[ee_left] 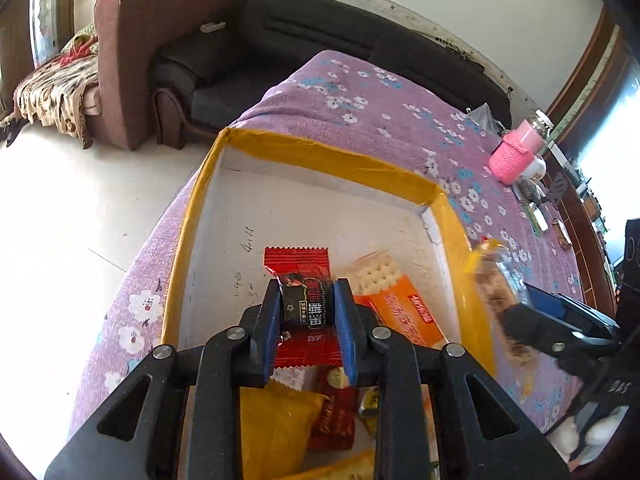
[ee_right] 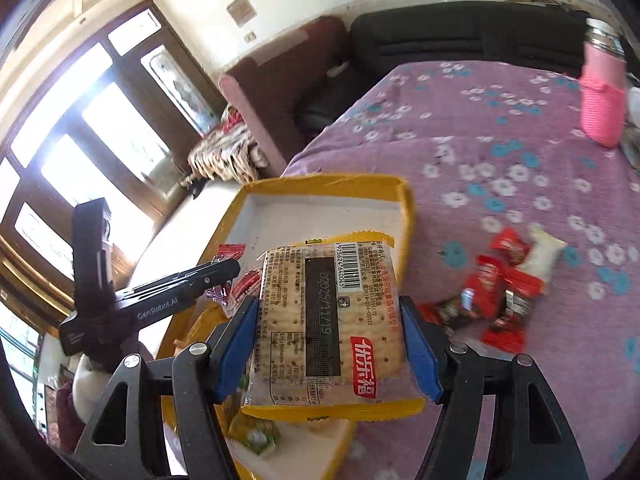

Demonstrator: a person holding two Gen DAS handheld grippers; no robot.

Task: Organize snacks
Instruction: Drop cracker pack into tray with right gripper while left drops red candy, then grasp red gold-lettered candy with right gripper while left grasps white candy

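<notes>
Snacks are sitting in three places: some in the yellow-rimmed box, a loose pile of red and white packets out on the cloth, and one in each of my tools. My left tool is pinching a red-and-black wrapped snack between its blue fingers, hanging over the box's white floor. Under it an orange-labelled cracker pack, a yellow packet and a dark red packet are lying inside the box. My right tool is pinching a clear cracker pack with yellow ends, barcode side facing the camera, hovering over the box's near right edge.

Everything is resting on a counter covered with a purple cloth printed with white and blue flowers. I am seeing a jar in a pink knitted sleeve standing toward the far right of the cloth, well apart from the box. Beyond the counter a black sofa is running along the white wall, and a brownish-red armchair with a patterned throw is standing beside it on a pale tiled floor. In the right wrist view, bright windows in dark wooden frames are filling the left side.
</notes>
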